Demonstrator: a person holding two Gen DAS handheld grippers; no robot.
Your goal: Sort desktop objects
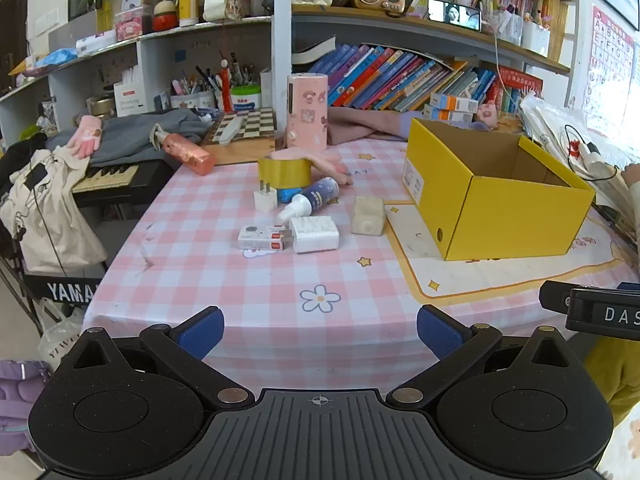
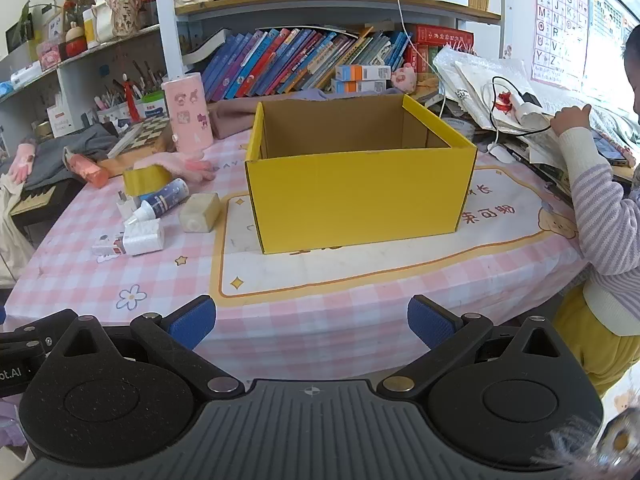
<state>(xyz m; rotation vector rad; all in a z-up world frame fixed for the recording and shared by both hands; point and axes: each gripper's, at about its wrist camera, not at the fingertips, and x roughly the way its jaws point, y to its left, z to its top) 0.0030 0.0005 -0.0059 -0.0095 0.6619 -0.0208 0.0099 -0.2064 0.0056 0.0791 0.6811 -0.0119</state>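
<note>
While both claws hung wide and empty, I faced the table.
My left gripper (image 1: 320, 330) and right gripper (image 2: 311, 322) sat low in frame; the yellow box (image 2: 360, 196) stood centre, clutter left.

We see a table (image 1: 248, 280) under a pink checked cloth; a cream mat (image 2: 360, 272) with a yellow border lies on it, and an open yellow box (image 2: 360, 196) stands on the mat; to its left lie a tape roll (image 1: 285, 172), a white plug (image 1: 265, 200), a blue bottle (image 1: 312, 198), a beige block (image 1: 368, 216), a white adapter (image 1: 314, 234) and a small packet (image 1: 262, 238); a pink cylinder (image 1: 307, 112) stands behind them.
</note>
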